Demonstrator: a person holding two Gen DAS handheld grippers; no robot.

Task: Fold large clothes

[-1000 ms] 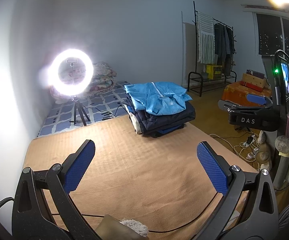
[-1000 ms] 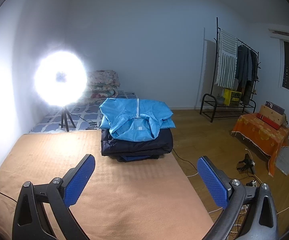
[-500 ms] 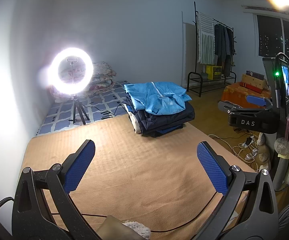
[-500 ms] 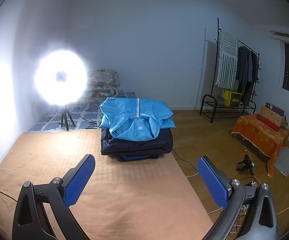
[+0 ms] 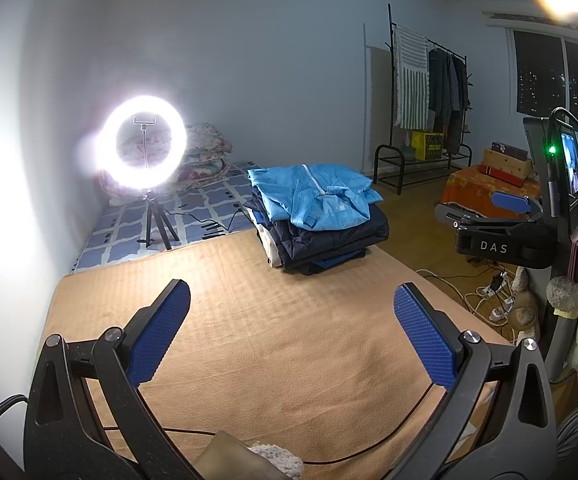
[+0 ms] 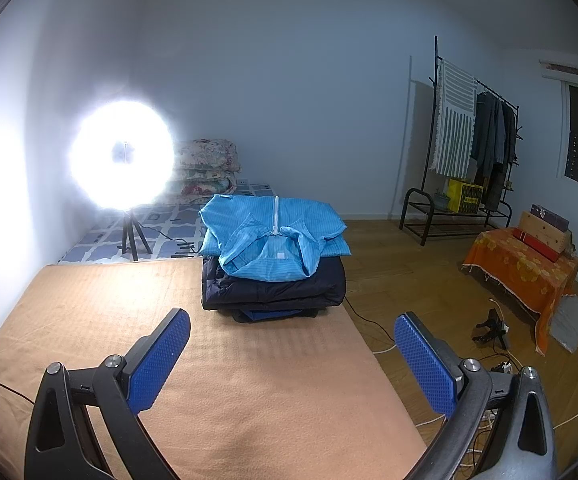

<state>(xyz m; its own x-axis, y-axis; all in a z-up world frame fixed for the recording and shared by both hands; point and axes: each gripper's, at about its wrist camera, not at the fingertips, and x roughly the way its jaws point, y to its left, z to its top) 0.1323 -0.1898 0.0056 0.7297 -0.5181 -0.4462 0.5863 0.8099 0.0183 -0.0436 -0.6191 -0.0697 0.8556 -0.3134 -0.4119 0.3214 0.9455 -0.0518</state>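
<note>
Clothes stacked, both grippers empty

Left wrist view: the left gripper (image 5: 289, 316) hangs over a tan blanket (image 5: 249, 320), its jaws spread wide with nothing between them. A pile of folded clothes (image 5: 317, 220) sits at the blanket's far edge, a light blue jacket (image 5: 313, 196) on top of darker garments. A lit ring lamp (image 5: 141, 145) stands on a tripod to the left, and a clothes rack (image 5: 429, 92) stands against the far wall. The right gripper (image 5: 505, 220) shows at the right edge.

Right wrist view: the right gripper (image 6: 291, 344) also has its jaws wide apart and empty above the blanket (image 6: 249, 380). The pile of folded clothes (image 6: 275, 260) lies straight ahead, well apart from the blue pads (image 6: 157, 360). An orange cloth (image 6: 521, 268) covers a low stand to the right.
</note>
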